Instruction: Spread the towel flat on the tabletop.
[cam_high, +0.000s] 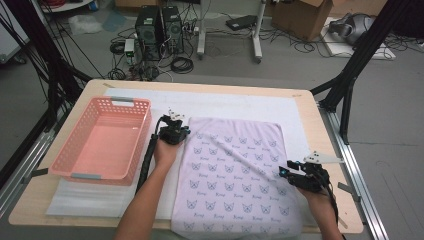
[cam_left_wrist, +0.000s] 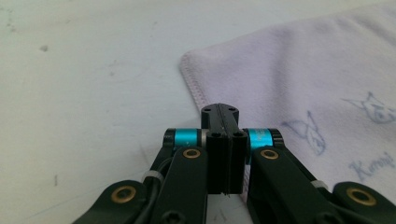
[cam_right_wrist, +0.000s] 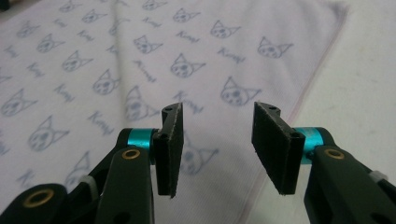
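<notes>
Both forearms (cam_high: 150, 200) reach forward, hand-held grippers (cam_high: 173, 131) at towel (cam_high: 235, 175) edges.

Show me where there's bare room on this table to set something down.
Free: the white mat strip beyond the towel, and inside the pink basket. Crowded: the towel's left and right edges, where the left claw and right claw work.

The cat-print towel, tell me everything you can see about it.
The towel is a pale lilac cloth, soft-looking, printed with rows of small blue cat faces and script words, with a stitched hem along its edges. It lies spread nearly flat on the white mat, its near edge reaching the table's front edge, with a slight diagonal crease across it. The left gripper, shut, sits at its far left corner; whether it pinches the hem is unclear. The right gripper hovers open over its right edge.
</notes>
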